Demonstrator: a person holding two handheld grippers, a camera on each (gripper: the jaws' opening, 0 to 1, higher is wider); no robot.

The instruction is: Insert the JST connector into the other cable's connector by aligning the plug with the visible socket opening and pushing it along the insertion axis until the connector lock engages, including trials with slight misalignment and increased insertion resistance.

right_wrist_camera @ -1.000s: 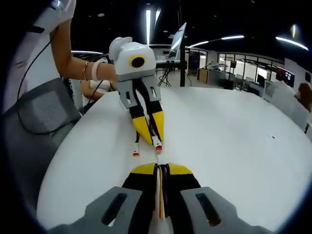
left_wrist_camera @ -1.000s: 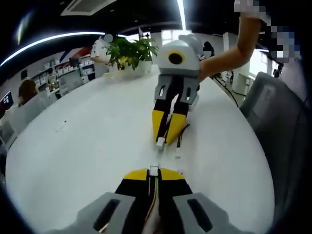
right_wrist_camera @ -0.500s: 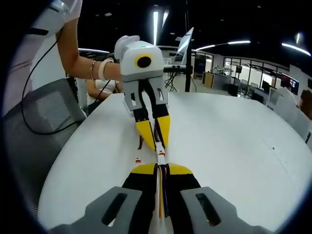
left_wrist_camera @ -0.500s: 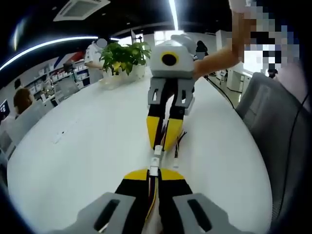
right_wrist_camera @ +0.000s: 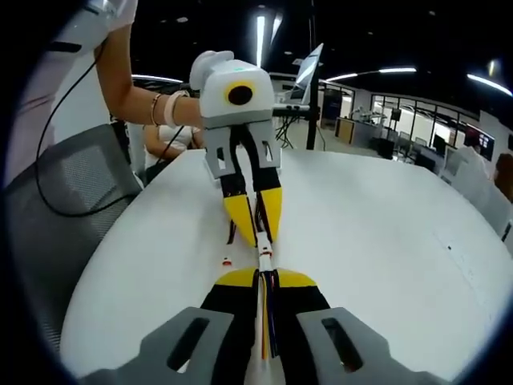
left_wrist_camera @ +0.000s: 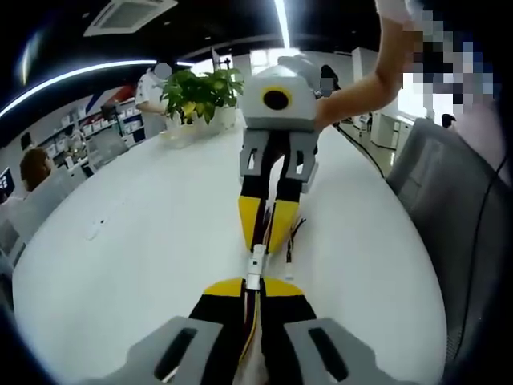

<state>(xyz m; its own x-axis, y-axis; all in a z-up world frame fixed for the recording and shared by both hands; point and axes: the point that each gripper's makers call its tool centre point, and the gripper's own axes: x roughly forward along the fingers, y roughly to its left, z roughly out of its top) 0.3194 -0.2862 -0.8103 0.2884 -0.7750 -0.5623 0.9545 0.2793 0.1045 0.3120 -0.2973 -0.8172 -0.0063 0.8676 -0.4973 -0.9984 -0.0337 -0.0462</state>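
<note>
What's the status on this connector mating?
Left gripper and right gripper shut on cables. White connectors touching tip to tip, lock unconfirmed. Nothing obstructing.

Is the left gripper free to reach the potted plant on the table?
Probably not: the left gripper is shut on a cable, its connector meeting the right gripper, which sits between it and the potted plant.

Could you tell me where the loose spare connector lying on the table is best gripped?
A judgement: pinch the spare connector across its small body from above, jaws either side. It lies flat on the white table, clear of the left gripper, its wires trailing back.
</note>
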